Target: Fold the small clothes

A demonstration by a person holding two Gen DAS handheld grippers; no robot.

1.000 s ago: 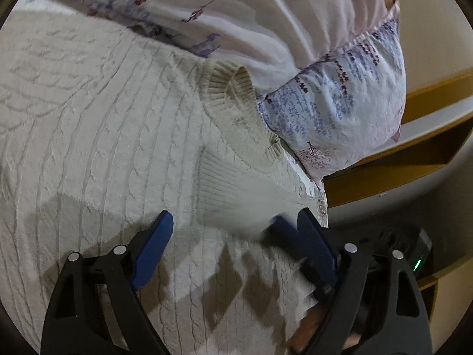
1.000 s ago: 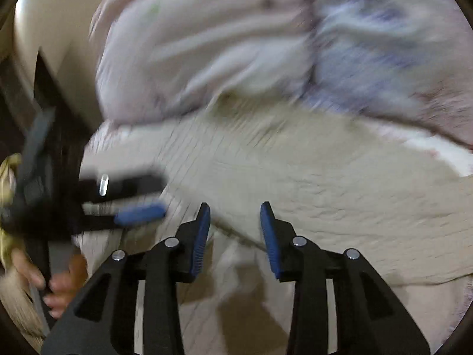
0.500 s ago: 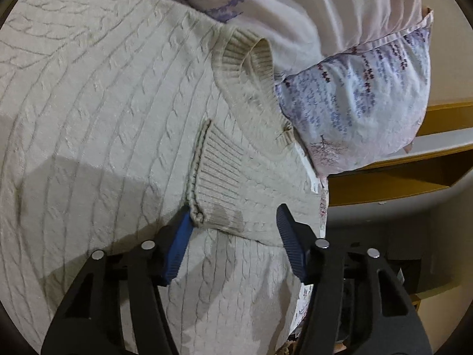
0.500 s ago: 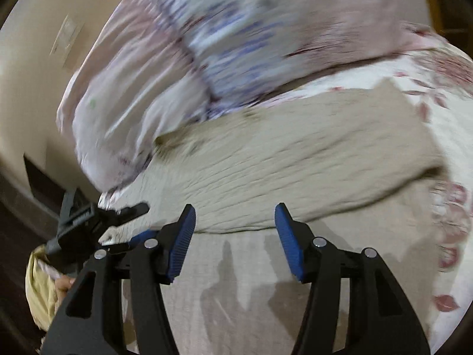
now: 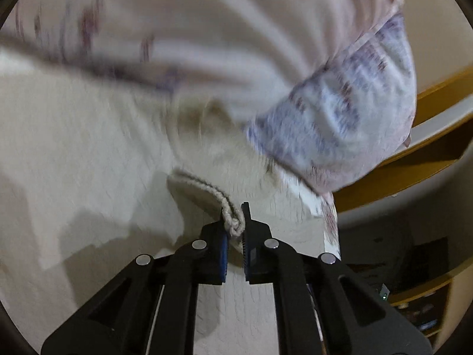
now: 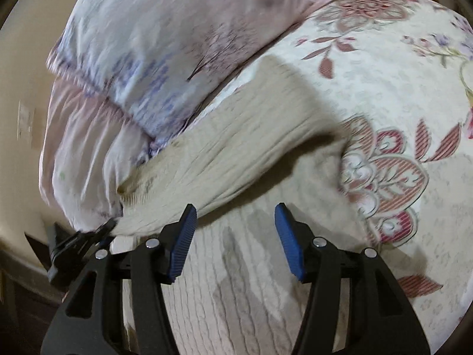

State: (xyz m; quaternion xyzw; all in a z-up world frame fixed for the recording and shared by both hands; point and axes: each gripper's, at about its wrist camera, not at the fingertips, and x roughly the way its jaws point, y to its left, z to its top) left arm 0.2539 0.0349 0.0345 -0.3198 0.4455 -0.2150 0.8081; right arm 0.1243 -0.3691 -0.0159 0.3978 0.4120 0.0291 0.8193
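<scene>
A cream cable-knit sweater (image 5: 74,136) lies spread on the bed. My left gripper (image 5: 235,222) is shut on the ribbed cuff of its sleeve (image 5: 204,190), lifting that edge off the body of the sweater. In the right wrist view the same sweater (image 6: 242,151) shows a folded-over sleeve across it, and the left gripper (image 6: 108,226) appears at the far left, pinching the sleeve end. My right gripper (image 6: 235,233) hangs open over the sweater's lower body with nothing between its blue pads (image 6: 184,236).
A floral pillow (image 5: 340,124) and a pale pink pillow (image 6: 88,148) press against the sweater's neck end. The flowered bedspread (image 6: 399,94) extends to the right. A wooden shelf unit (image 5: 414,159) stands past the bed's edge.
The left gripper's jaws closed on the sleeve cuff and lifted it. The right gripper opened wider, rolled and swung across the sweater toward the right.
</scene>
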